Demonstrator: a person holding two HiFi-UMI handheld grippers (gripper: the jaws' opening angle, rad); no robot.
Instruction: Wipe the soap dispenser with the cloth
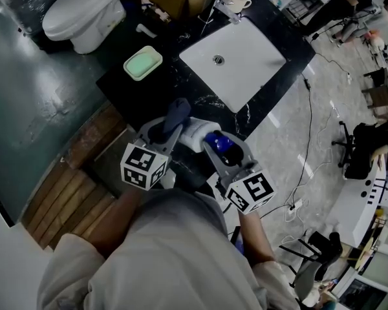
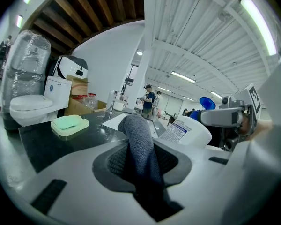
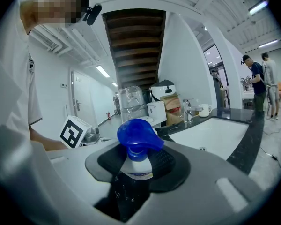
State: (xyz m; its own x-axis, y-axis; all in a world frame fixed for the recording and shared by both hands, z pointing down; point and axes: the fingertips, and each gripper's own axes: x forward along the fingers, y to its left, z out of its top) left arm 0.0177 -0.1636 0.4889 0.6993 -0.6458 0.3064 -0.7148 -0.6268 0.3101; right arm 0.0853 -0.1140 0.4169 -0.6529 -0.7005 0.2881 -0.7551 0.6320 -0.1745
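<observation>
Over counter: soap dispenser, pump end toward person.

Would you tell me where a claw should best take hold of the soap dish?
Probably across its two long walls, coming straight down from above: the soap dish lies flat and low on the counter, and its narrow width suits the jaws.
</observation>
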